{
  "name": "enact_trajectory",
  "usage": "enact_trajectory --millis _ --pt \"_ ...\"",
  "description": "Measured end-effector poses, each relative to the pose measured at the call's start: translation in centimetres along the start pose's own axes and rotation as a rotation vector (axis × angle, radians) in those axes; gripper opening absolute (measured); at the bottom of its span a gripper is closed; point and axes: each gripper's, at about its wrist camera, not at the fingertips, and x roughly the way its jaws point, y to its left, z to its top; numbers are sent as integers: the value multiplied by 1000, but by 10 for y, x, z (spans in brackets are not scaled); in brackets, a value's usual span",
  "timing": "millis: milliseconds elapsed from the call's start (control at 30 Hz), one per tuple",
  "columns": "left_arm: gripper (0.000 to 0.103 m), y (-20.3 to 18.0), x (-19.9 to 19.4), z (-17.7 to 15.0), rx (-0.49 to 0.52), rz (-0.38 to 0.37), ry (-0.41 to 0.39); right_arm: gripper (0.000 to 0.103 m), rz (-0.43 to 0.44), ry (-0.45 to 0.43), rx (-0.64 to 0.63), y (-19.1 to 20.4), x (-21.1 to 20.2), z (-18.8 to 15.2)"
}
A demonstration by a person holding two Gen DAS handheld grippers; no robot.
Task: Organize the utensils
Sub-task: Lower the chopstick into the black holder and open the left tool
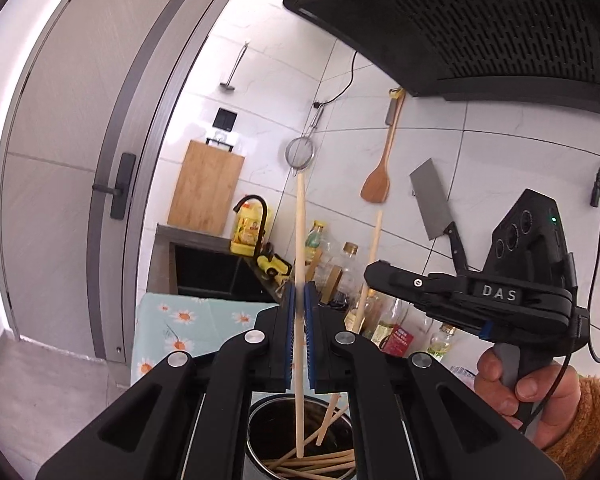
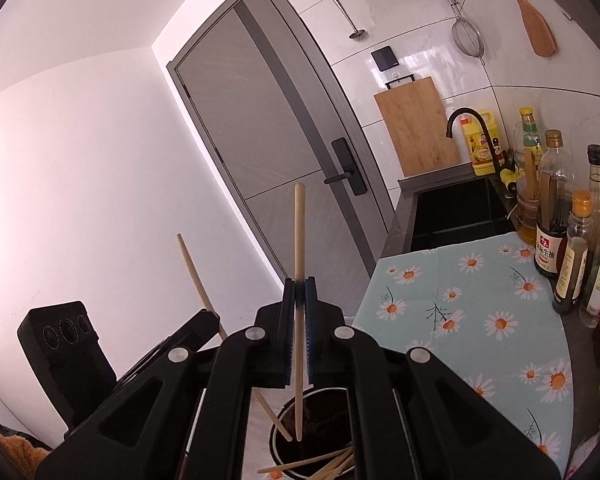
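Observation:
My left gripper (image 1: 300, 292) is shut on a pale wooden chopstick (image 1: 300, 220) that stands upright, its lower end down inside a round metal pot (image 1: 260, 428). Several more chopsticks (image 1: 312, 464) lie crossed in the pot's bottom. To the right a hand (image 1: 516, 384) holds my right gripper (image 1: 370, 278), shut on a second, slightly tilted chopstick (image 1: 374, 240). In the right wrist view my right gripper (image 2: 299, 286) clamps its chopstick (image 2: 299, 232) above the pot (image 2: 324, 404). The left gripper (image 2: 212, 316) sits at lower left with its slanted chopstick (image 2: 194, 272).
A daisy-print cloth (image 2: 480, 300) covers the counter beside a black sink (image 2: 456, 212) and faucet (image 2: 472, 124). Bottles (image 2: 552, 220) line the wall side. A cutting board (image 2: 416, 128), cleaver (image 1: 432, 204), wooden spatula (image 1: 380, 176) and strainer (image 1: 300, 154) are on the tiled wall under a range hood (image 1: 480, 20).

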Motion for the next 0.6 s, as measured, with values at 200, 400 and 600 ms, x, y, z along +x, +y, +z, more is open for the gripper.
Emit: enact_trajectory --millis 200,400,600 --pt "5 8 12 -17 -14 6 45 6 -17 45 22 -20 16 -20" --pt "5 11 12 -22 -27 29 71 14 -22 69 32 -24 20 -25" --pt "5 10 2 -18 -30 38 63 23 -17 56 26 -15 10 -20"
